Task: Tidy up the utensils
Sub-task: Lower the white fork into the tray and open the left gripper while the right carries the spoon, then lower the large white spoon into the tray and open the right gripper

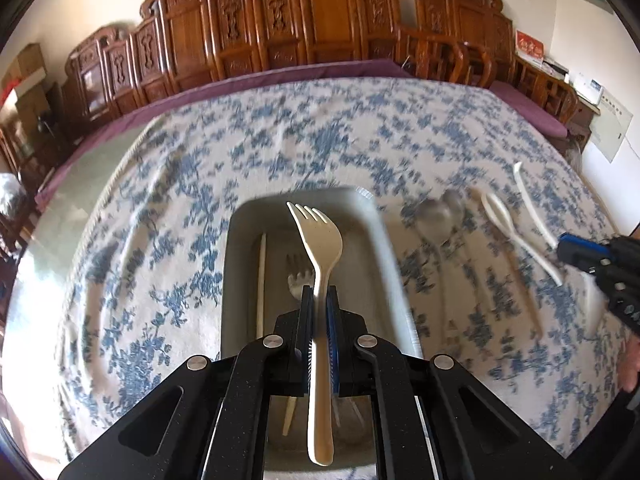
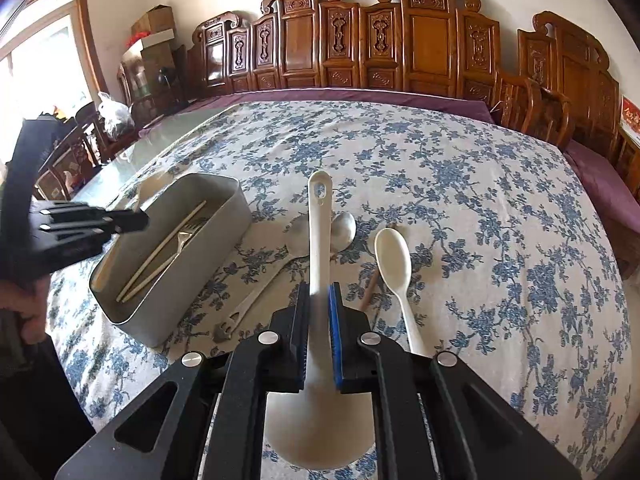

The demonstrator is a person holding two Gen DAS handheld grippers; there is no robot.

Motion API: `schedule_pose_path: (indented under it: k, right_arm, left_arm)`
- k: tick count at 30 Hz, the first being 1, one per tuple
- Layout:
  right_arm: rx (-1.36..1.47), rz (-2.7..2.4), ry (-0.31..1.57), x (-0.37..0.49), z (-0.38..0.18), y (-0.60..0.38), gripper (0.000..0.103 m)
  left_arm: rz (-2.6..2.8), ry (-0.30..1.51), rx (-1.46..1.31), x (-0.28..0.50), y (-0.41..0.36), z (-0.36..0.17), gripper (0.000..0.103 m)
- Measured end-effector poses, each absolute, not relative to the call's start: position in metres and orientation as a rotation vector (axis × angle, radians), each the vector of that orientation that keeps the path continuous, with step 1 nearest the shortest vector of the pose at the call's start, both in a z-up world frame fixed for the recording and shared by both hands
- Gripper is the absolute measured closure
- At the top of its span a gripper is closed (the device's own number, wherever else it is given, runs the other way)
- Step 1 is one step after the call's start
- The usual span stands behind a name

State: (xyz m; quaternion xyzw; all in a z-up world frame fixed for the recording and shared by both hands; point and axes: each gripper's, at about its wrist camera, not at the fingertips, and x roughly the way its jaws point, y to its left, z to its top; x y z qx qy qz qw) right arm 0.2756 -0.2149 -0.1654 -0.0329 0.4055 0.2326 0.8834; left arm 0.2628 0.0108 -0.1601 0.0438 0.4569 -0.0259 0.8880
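Two grippers' fingers clamp: left gripper (image 1: 319, 300) a fork (image 1: 318, 248) above the tray (image 1: 240, 240), right gripper (image 2: 319, 300) a ladle (image 2: 320, 240).

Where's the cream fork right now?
In the left wrist view, the cream fork is clamped by its handle in the left gripper, tines forward, above the grey tray holding a metal fork and chopsticks.

tabletop (image 2: 500, 208) | floral cloth (image 2: 440, 160) | gray tray (image 2: 168, 280) near left edge | metal spoons (image 2: 344, 230), white spoon (image 2: 394, 258) beside
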Motion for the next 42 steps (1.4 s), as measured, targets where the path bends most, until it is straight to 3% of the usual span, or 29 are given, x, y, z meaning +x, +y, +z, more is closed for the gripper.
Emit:
schedule_pose_path:
  k: [14, 21, 42]
  right_arm:
    - [-0.091, 0.512, 0.834, 0.268, -0.161, -0.188, 0.092]
    - [-0.11, 0.526, 0.816, 0.263, -0.147, -0.169, 0.092]
    - [-0.014, 0.633, 0.854, 0.275, -0.133, -0.059, 0.092]
  left_arm:
    - [-0.1, 0.994, 0.028, 0.277, 0.03, -0.187, 0.097]
    - [-0.098, 0.968, 0.001, 0.274, 0.044, -0.177, 0.088]
    - [-0.058, 0.842, -0.047, 0.251, 0.105, -0.132, 0.088]
